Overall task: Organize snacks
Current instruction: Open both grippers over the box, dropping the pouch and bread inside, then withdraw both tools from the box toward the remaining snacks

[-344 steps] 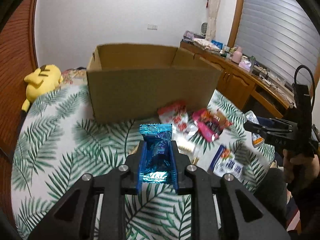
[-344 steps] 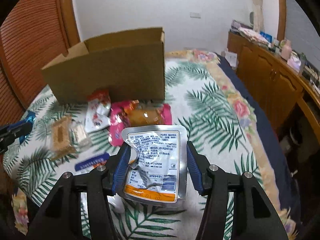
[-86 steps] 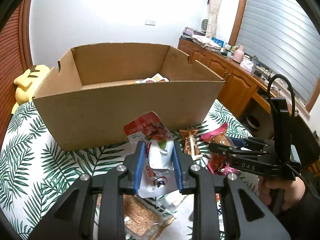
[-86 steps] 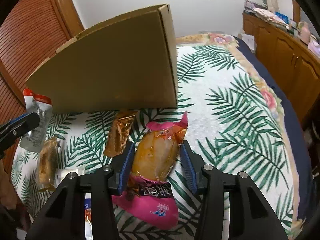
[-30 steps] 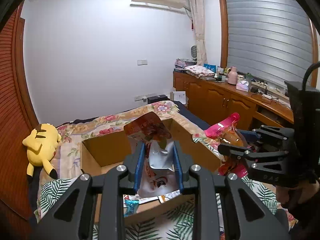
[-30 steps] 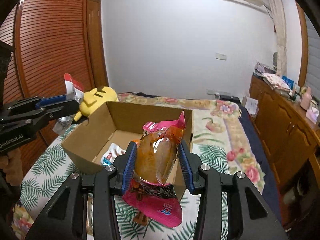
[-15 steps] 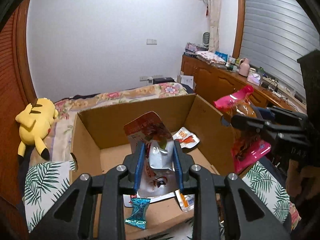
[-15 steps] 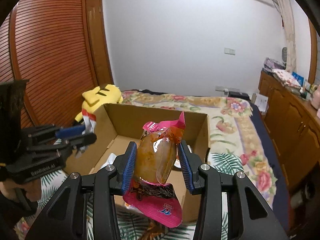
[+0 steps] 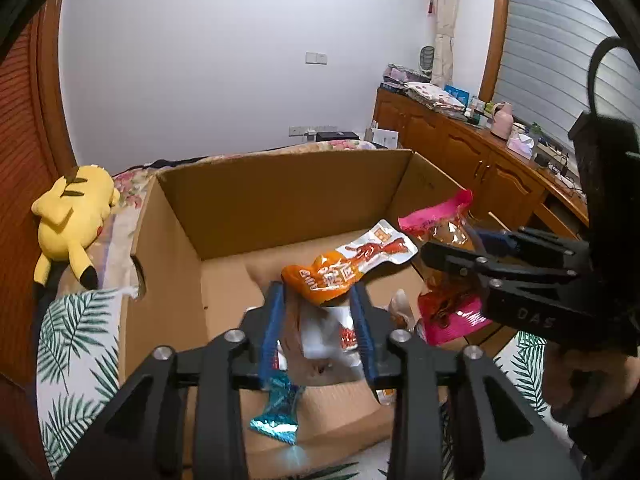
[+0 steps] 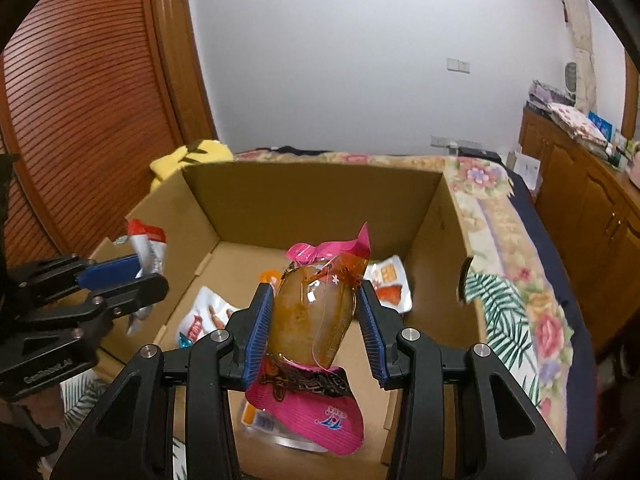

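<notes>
An open cardboard box (image 9: 280, 192) (image 10: 312, 200) stands on the bed under both grippers. My left gripper (image 9: 316, 294) (image 10: 154, 280) hangs over its near left part. Its jaws are opening, and the red-and-white snack packet (image 9: 322, 334) (image 10: 146, 246) is a blur slipping down between the pads, which no longer press it. My right gripper (image 10: 316, 304) (image 9: 430, 250) is over the box's right side. A pink packet with orange-brown filling (image 10: 316, 312) (image 9: 436, 224) is still clamped in it, though its jaws are beginning to open. An orange-and-white pouch (image 9: 348, 264) and a blue candy (image 9: 280, 408) lie inside.
A yellow plush toy (image 9: 72, 216) lies left of the box on the leaf-print bedspread (image 9: 76, 340). Wooden cabinets (image 9: 480, 160) line the right wall, and a slatted wooden door (image 10: 80, 100) stands at the left. A hand (image 9: 580, 380) holds the right gripper.
Both grippers came down closer over the box. The left jaws spread and the red-and-white packet dropped lower between them. The pink packet kept its place in the right jaws.
</notes>
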`<state>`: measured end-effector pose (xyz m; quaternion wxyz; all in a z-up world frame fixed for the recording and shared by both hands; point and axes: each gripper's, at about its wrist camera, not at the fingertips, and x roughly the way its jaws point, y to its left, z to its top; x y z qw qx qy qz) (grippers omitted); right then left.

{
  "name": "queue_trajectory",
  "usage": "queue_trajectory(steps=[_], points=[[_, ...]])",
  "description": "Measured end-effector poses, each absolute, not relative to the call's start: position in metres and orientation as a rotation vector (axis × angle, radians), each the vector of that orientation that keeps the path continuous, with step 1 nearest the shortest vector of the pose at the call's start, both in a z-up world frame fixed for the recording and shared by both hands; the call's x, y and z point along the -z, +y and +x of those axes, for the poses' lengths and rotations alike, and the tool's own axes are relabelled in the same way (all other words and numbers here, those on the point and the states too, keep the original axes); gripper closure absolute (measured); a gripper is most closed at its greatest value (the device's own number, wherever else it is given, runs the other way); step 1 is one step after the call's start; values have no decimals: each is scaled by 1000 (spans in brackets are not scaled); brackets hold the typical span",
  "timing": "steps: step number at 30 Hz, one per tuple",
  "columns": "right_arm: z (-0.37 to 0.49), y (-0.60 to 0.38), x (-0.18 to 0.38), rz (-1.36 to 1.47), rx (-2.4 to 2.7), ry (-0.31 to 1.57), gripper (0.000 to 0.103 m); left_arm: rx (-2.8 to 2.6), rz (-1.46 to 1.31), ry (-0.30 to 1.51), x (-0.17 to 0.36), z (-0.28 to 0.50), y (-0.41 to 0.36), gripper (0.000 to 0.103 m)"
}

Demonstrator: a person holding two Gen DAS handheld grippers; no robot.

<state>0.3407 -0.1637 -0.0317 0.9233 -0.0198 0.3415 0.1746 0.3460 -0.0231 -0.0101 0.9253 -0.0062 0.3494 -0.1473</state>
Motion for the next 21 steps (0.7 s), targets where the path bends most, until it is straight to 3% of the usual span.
queue_trajectory(steps=[11,21], points=[[331,-164,36,-47,-371,701,60,287,-53,714,11,328,-12,63],[265,-179,4,-37,-413,623,60,304,-19,646,-13,283,-8,61]])
